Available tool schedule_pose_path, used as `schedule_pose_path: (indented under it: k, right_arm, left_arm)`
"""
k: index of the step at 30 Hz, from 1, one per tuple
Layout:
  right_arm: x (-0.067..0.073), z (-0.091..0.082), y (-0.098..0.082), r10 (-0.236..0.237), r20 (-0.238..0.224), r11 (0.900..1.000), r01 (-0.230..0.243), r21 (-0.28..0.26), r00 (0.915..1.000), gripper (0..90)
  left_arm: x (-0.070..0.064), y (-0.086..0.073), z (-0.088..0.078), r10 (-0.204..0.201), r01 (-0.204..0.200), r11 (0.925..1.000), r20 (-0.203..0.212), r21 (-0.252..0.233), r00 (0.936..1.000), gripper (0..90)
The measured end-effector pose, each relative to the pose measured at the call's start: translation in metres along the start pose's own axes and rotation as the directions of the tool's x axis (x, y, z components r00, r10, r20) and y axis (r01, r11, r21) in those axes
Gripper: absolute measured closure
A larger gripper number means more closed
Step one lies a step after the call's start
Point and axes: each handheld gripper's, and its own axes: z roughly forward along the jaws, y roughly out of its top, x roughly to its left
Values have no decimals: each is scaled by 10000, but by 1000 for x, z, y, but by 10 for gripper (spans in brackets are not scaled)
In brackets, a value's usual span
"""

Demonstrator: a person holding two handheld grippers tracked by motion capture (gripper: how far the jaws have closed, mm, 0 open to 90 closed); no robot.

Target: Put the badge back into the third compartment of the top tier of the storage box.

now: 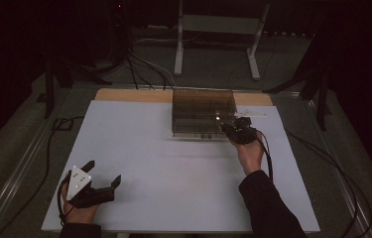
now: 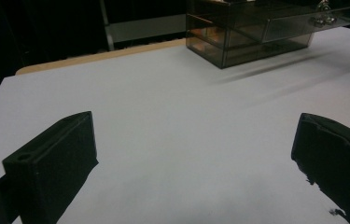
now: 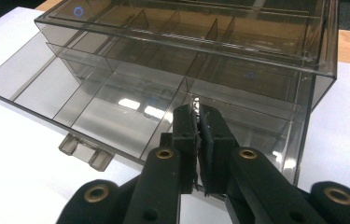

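Nearest, at the left front corner of the bench (image 1: 139,163), the left hand-held gripper (image 1: 105,174) rests low over the white surface with its jaws standing wide apart and nothing between them. A grey three-cornered plate sits on top of it, and its cable loops around the person's hand. In the left gripper view the two black pads (image 2: 56,163) frame a bare stretch of white bench, with the organizer box off in the far right corner.

Farther along on the right, a dark sleeve (image 1: 268,203) reaches up from the near edge, and the right hand-held gripper (image 1: 233,130) is up against the near right corner of the organizer box (image 1: 203,111). Its jaws are pressed together. In the right gripper view they pinch a small shiny knob (image 3: 194,103) at the front of a drawer (image 3: 98,109), which stands pulled partway out of the box towards the near side. The drawer is smoky clear plastic, split by dividers into compartments. A second handle (image 3: 86,151) juts from the front of a lower drawer to the left.

The box itself sits at the far middle of the bench, just short of the wooden strip (image 1: 124,95) along the far edge.
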Motion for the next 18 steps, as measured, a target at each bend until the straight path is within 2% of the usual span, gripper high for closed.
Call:
schedule_pose_path:
  k: [3,6,10,14,18]
  right_arm:
    - [-1,0,0,-25,66,10000,25,22,10000,844]
    - [-2,0,0,-60,224,10000,59,56,9997,776]
    - [-2,0,1,-184,585,9998,181,48,9981,598]
    - [-1,-3,3,-264,632,9994,277,-205,9977,428]
    - [0,-5,4,-297,653,9985,326,-445,9974,297]
  left_arm:
    - [-1,0,0,24,-24,10000,15,10,10000,9]
    - [0,0,0,1,-1,10000,5,5,10000,9]
    - [0,0,0,7,-7,10000,-1,2,10000,9]
    - [0,0,1,6,-6,10000,-4,8,10000,9]
    - [-1,0,1,12,-12,10000,-4,15,10000,9]
